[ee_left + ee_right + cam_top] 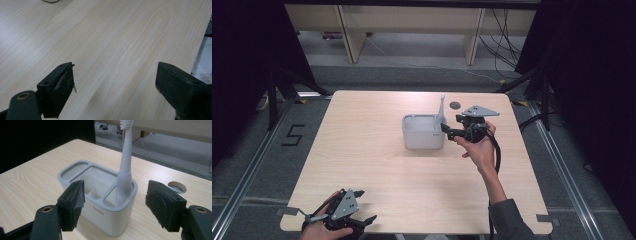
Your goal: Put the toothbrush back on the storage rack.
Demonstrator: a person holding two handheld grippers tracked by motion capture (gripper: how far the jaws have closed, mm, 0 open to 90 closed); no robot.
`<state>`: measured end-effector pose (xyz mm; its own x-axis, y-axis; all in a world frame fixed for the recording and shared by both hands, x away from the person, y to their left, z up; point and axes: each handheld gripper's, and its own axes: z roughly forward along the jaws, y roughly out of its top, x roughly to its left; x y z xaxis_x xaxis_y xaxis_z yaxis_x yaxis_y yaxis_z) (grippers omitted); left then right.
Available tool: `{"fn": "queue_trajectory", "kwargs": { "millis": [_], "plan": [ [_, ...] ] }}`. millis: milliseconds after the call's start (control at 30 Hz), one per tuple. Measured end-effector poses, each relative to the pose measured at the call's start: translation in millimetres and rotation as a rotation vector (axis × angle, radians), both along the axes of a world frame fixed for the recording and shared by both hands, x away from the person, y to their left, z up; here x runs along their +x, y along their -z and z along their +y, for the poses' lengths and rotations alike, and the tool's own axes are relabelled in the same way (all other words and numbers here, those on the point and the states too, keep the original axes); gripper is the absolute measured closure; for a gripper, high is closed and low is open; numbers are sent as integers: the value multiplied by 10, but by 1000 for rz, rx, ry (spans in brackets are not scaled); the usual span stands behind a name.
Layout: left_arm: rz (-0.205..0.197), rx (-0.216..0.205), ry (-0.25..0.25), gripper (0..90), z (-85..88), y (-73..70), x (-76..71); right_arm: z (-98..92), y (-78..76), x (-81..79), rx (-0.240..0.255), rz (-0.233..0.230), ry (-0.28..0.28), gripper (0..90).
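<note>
At the near left corner of the table (362, 150), the left gripper (362, 205) rests in the person's left hand (319, 231), low over the wood, its jaws spread wide with nothing but bare tabletop between them, as the left gripper view shows. Toward the middle of the table, a little to the far side, stands the white holder (423, 132), a rounded box with several open compartments. A toothbrush (441, 107) stands upright in the compartment at the holder's right end, bristle head at the top, leaning slightly against the rim. Just right of the holder is the right gripper (446, 131), held level in the person's right hand (479, 147) and pointing left at the holder's right end. In the right gripper view its jaws stand wide on either side of that end, touching neither the holder nor the toothbrush handle. Farther right and beyond, a small round hole (455, 105) sits in the tabletop near the far edge.
</note>
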<state>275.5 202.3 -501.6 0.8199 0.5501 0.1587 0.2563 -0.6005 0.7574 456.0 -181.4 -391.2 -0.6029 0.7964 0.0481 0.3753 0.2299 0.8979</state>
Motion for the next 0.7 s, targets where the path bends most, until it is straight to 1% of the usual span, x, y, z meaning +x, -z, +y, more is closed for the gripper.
{"fn": "queue_trajectory", "kwargs": {
  "millis": [33, 67, 100, 133, 167, 200, 233, 267, 300, 333, 367, 400, 433, 467, 500, 533, 567, 600, 633, 667, 700],
  "plan": [
    [-2, 0, 0, 148, 1, -1, 0, 0, 0, 0, 0, 0, 0, 317],
    [-1, -2, 1, 148, -1, -1, -1, -3, -3, -16, 2, 13, -7, 315],
    [0, -1, 1, 148, -1, 0, -2, 1, -2, -36, 6, 16, -1, 312],
    [2, -1, 2, 148, 0, 2, -1, -2, 3, -34, 6, -4, -15, 312],
    [-4, 10, -2, 148, 3, 2, 3, 14, 5, -72, 21, 29, -2, 312],
    [-3, 2, 0, 148, 0, -1, 1, 4, 18, -74, -6, 6, -21, 305],
    [2, 1, 4, 148, 0, -7, -2, 4, 18, -74, -6, 6, -21, 305],
    [5, -4, 10, 148, 1, -11, -4, 2, 28, -90, 6, -2, -30, 303],
    [-8, -1, 6, 148, 1, -10, -6, 2, 28, -90, 6, -2, -30, 303],
    [-8, 2, 7, 148, 3, -15, -6, 5, 37, -117, 27, 29, -45, 302],
    [-8, 2, 7, 148, 3, -15, -6, 5, 37, -117, 27, 29, -45, 302],
    [-6, -6, 6, 148, -2, -14, -9, -7, 39, -119, 7, 3, -34, 302],
    [-5, -7, 5, 148, -6, -16, -14, -14, 44, -130, 4, 10, -35, 302],
    [3, -6, 13, 148, -4, -21, -15, -10, 59, -147, 14, 21, -35, 301],
    [3, -5, 14, 148, -5, -22, -17, -10, 63, -160, 13, 32, -32, 300],
    [3, -5, 13, 148, -5, -24, -17, -10, 63, -160, 13, 32, -32, 300],
    [3, -6, 13, 148, -5, -23, -15, -29, 77, -156, -8, 7, -32, 298],
    [3, -6, 13, 148, -5, -23, -15, -29, 77, -156, -8, 7, -32, 298],
    [3, -5, 14, 148, -4, -21, -15, -22, 89, -181, -1, 35, -25, 292],
    [3, -5, 14, 148, -4, -21, -15, -35, 93, -171, -19, 16, -35, 290],
    [3, -7, 13, 148, -4, -22, -16, -35, 93, -171, -19, 16, -35, 290]
  ]
}}
